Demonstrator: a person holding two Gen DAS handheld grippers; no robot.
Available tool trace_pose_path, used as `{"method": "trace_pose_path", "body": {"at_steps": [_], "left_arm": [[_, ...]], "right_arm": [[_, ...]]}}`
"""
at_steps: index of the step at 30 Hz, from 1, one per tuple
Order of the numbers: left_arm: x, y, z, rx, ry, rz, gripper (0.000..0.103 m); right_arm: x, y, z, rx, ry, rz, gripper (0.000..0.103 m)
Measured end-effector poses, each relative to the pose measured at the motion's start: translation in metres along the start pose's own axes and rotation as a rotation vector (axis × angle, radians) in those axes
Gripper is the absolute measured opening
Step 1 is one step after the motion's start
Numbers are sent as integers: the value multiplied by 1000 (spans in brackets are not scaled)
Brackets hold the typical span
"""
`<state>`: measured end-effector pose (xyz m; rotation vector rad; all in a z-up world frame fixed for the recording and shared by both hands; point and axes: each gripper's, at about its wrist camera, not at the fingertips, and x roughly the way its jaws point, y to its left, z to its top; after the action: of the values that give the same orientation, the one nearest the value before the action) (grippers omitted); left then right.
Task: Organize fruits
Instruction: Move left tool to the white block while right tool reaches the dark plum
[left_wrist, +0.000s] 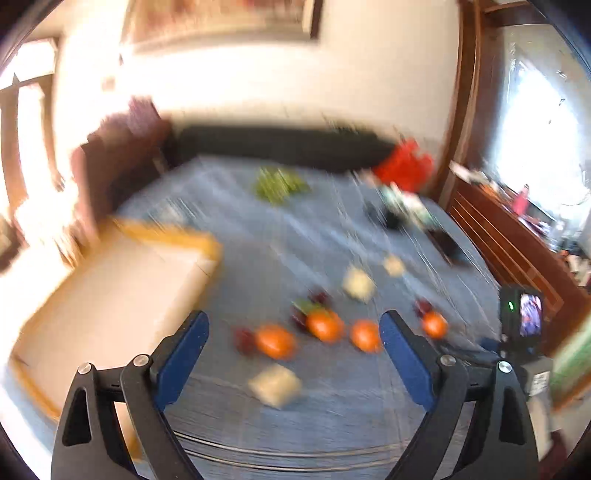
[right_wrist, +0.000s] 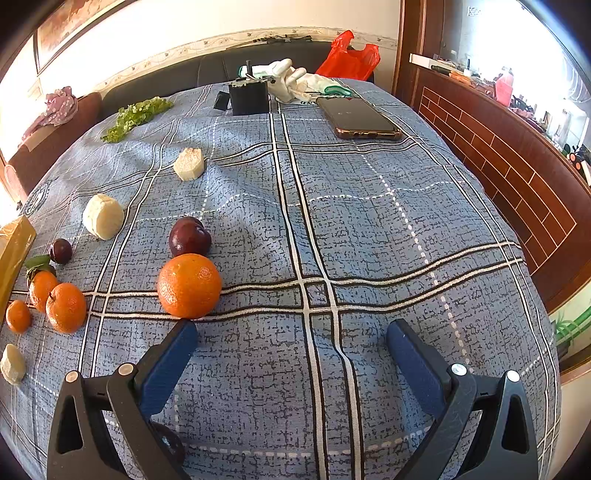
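Observation:
On the blue plaid cloth (right_wrist: 369, 240), an orange (right_wrist: 189, 285) sits just beyond my right gripper's left finger, with dark plums (right_wrist: 189, 238) behind it. Smaller oranges (right_wrist: 65, 307) and a plum (right_wrist: 61, 251) lie at the left, with pale peeled chunks (right_wrist: 103, 216). My right gripper (right_wrist: 291, 332) is open and empty above the cloth. The left wrist view is blurred: my left gripper (left_wrist: 293, 325) is open and empty, above several oranges (left_wrist: 275, 341) and a pale chunk (left_wrist: 275, 384). A wooden-rimmed tray (left_wrist: 110, 295) lies to its left.
A phone (right_wrist: 356, 118), a black box (right_wrist: 248, 96), white gloves (right_wrist: 291, 79) and a red bag (right_wrist: 349, 55) lie at the far end. Lettuce (right_wrist: 136, 114) is far left. A dark sofa back (right_wrist: 221, 64) lies behind; a wooden brick-pattern panel (right_wrist: 498, 166) runs along the right.

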<state>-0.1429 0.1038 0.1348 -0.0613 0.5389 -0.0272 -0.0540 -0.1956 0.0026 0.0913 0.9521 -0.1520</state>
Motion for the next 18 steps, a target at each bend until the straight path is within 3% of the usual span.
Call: {"method": "trace_pose_path", "body": {"at_steps": [2,5,7,9,11,12,15,18], "left_arm": [[-32,14,10,0,-98,66,94],[-76,38,22,-41,-243,114,94],[-98,54,26,-65,-299,128,94],[-106,64,28,-78,-303,132,94],[-106,72,26,-94,-295,101,94],[-102,75,25,-101,-282,79,94],[-83,73,17,-92,-219,37,94],[-51,64,5,-73,-125,-10,94]], "right_arm": [[1,-1,2,-12,13,9,103],[2,1,7,-14,79,3,103],[4,3,11,-27,124,7,103],[4,4,14,-29,162,16,102],[-5,4,15,-23,144,11,89],[-11,4,15,-13,123,21,84],[-48,0,6,40,10,147,84],[-76,9,-5,5,-65,205,82]]}}
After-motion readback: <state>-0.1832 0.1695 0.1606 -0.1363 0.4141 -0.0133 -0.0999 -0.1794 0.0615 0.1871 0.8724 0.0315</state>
